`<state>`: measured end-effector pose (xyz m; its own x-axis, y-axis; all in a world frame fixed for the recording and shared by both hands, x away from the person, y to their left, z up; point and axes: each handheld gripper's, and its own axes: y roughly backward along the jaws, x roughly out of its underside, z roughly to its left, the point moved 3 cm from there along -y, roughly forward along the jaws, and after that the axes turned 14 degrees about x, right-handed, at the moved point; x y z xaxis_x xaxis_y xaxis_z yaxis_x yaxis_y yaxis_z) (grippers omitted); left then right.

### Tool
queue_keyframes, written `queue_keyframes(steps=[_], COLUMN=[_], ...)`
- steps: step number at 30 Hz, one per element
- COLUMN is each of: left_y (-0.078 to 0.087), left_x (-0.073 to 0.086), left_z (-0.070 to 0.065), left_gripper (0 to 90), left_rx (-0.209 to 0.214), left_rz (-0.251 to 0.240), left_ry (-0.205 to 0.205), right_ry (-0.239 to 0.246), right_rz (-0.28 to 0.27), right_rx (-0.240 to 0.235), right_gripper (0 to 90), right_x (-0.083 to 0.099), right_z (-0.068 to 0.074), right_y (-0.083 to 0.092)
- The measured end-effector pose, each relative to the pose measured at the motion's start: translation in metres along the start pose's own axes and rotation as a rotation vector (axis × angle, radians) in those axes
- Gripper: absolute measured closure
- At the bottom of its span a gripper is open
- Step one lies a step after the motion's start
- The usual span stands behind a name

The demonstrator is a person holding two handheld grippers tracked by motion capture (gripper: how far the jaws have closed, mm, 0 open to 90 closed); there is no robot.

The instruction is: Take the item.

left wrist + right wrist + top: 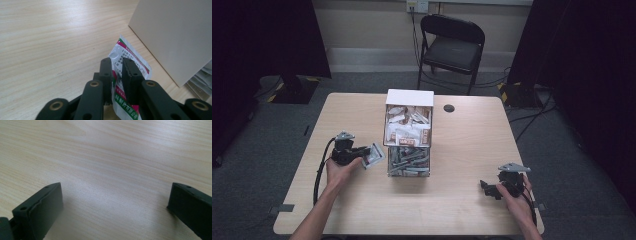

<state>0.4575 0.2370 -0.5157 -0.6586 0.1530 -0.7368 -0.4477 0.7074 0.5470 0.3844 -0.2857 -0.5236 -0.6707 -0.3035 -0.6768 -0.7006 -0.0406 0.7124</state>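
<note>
White foil with green and magenta print is seen on the sachet (130, 60), kept just beside the box (175, 37) above the table (50, 37). It is clamped between the narrow jaws of the left gripper (117, 65). The right gripper (113, 200) is held wide apart over bare wood.

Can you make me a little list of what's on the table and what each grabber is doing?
Table: light wooden table
Middle: clear two-level box, white-and-brown packets on top, silvery ones below
Left gripper: a white sachet with green and pink print sits between its jaws, beside the box
Right gripper: jaws wide open over bare wood, holding nothing
Behind the table: black folding chair
</note>
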Motion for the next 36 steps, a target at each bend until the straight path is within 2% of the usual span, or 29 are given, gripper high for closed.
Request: queue_keyframes(steps=[8, 12, 15, 21, 25, 28, 31, 34, 35, 36], left_y=[0.005, 0.010, 0.017, 0.028, 0.038, 0.046, 0.053, 0.061, 0.064, 0.066], left_x=[-0.002, -0.002, -0.003, -0.004, -0.006, -0.006, -0.005, -0.006, -0.005, -0.005], left_z=[0.005, 0.006, 0.004, 0.000, -0.003, -0.006, -0.010, -0.015, -0.016, -0.017], left_gripper=[58.1, 47.6, 40.7, 26.7, 22.6, 21.1, 20.6, 20.5, 20.3, 20.2], left_rx=[-0.049, -0.058, -0.069, -0.067, -0.061, -0.078, -0.073, -0.063, -0.073, -0.092], left_rz=[-0.027, -0.033, -0.033, -0.032, -0.059, -0.048, -0.042, -0.050, -0.043, -0.025], left_ry=[0.028, 0.043, 0.029, 0.020, 0.015, -0.007, -0.005, -0.024, -0.016, -0.025], right_ry=[0.001, 0.001, 0.001, 0.001, 0.001, 0.001, 0.001, 0.001, 0.001, 0.001], right_rz=[0.000, -0.001, -0.001, -0.001, -0.001, -0.001, -0.001, -0.001, 0.000, -0.001], right_rx=[0.000, -0.001, -0.001, -0.001, -0.001, -0.001, -0.001, -0.001, -0.001, -0.001], right_gripper=[0.0, 0.0, 0.0, 0.0, 0.0, 0.0, 0.0, 0.0, 0.0, 0.0], right_x=[0.000, 0.000, 0.000, 0.000, 0.000, 0.000, 0.000, 0.000, 0.000, 0.000], right_z=[0.000, 0.000, 0.000, 0.000, 0.000, 0.000, 0.000, 0.000, 0.000, 0.000], right_y=[0.000, 0.000, 0.000, 0.000, 0.000, 0.000, 0.000, 0.000, 0.000, 0.000])
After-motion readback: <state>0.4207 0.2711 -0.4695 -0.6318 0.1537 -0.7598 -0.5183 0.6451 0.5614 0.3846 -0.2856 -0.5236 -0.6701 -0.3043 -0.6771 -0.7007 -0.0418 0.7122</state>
